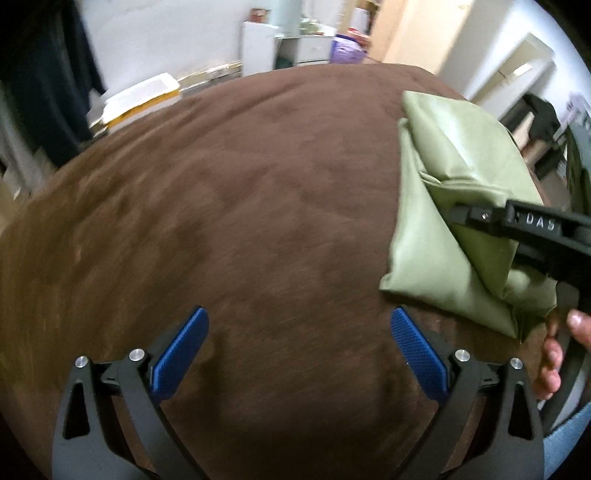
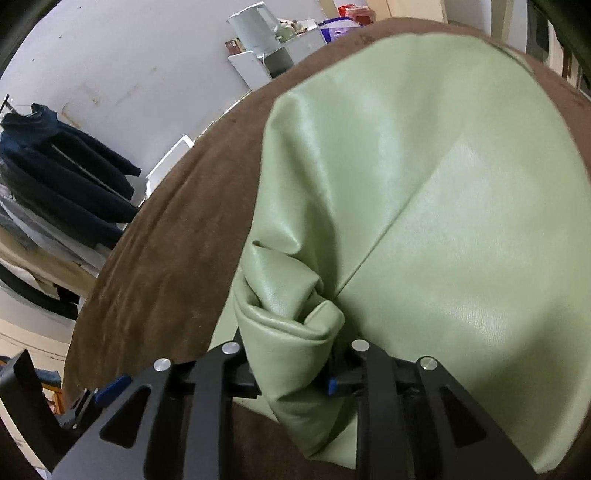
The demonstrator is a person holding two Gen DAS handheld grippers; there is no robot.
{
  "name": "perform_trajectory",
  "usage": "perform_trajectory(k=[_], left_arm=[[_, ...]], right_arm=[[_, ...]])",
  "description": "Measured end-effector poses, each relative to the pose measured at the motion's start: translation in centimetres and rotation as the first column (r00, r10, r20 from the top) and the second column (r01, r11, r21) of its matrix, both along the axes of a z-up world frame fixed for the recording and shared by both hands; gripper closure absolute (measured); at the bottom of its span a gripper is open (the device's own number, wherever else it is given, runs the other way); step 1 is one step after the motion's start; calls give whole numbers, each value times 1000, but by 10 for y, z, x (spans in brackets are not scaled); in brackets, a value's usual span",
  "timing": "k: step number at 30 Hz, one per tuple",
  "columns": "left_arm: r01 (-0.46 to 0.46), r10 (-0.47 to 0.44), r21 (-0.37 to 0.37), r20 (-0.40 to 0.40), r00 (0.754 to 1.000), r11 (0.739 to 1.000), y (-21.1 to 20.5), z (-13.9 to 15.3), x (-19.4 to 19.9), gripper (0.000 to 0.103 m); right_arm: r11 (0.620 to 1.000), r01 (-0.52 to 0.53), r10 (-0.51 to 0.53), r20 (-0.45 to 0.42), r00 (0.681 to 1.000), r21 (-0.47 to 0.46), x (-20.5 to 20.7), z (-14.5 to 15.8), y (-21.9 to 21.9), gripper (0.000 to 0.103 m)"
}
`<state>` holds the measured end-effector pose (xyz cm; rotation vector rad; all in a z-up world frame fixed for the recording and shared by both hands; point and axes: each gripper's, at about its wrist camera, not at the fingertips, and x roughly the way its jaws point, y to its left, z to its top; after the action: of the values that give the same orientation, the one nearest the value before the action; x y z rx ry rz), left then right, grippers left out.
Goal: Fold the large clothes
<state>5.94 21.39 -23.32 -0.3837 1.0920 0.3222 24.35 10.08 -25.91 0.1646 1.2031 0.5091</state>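
Observation:
A light green leather-like garment [image 1: 454, 206] lies folded into a block on the brown cloth-covered table [image 1: 240, 192], at the right of the left wrist view. My left gripper [image 1: 299, 350] is open and empty, its blue pads [image 1: 417, 354] spread over bare brown cloth to the left of the garment. My right gripper [image 2: 293, 365] is shut on a bunched fold of the green garment [image 2: 424, 206], which fills most of the right wrist view. The right gripper's body [image 1: 539, 229] shows over the garment in the left wrist view, with the person's fingers [image 1: 554, 354] below it.
Beyond the table's far edge stand a white cabinet [image 1: 258, 48], a purple bag [image 1: 347, 51] and stacked boxes [image 1: 140, 99]. Dark blue jackets [image 2: 62, 177] hang at the left by the wall. A pale kettle [image 2: 258, 26] sits on the cabinet.

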Motion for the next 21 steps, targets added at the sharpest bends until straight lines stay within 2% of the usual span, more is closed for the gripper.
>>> perform_trajectory(k=[5, 8, 9, 10, 12, 14, 16, 19, 21], left_arm=[[-50, 50, -23, -11, 999, 998, 7, -7, -12, 6], [-42, 41, -18, -10, 999, 999, 5, -6, -12, 6], [-37, 37, -16, -6, 999, 999, 4, -4, -10, 7], [-32, 32, -16, 0, 999, 999, 6, -2, -9, 6], [-18, 18, -32, 17, 1000, 999, 8, 4, -6, 6], [12, -10, -41, 29, 1000, 999, 7, 11, 0, 6], [50, -49, -15, 42, 998, 999, 3, 20, 7, 6], [124, -124, 3, 86, 989, 992, -5, 35, 20, 7], [197, -198, 17, 139, 970, 980, -18, 49, 30, 7]], right_arm=[[1000, -9, 9, 0, 1000, 2, 1, -3, -2, 80], [1000, -19, 19, -6, 1000, 20, 3, -1, -3, 73], [999, -28, 28, -9, 1000, 33, 3, 0, -5, 61], [997, -50, 51, -14, 999, 67, 3, 4, -6, 40], [984, -99, 101, -6, 995, 150, -4, 15, -9, 21], [979, -149, 140, 68, 988, 141, -18, 33, -13, 20], [978, -179, 165, 122, 979, 110, -34, 50, -30, 20], [984, -168, 158, 150, 976, 58, -45, 61, -61, 19], [989, -146, 142, 162, 976, 9, -49, 63, -85, 19]])
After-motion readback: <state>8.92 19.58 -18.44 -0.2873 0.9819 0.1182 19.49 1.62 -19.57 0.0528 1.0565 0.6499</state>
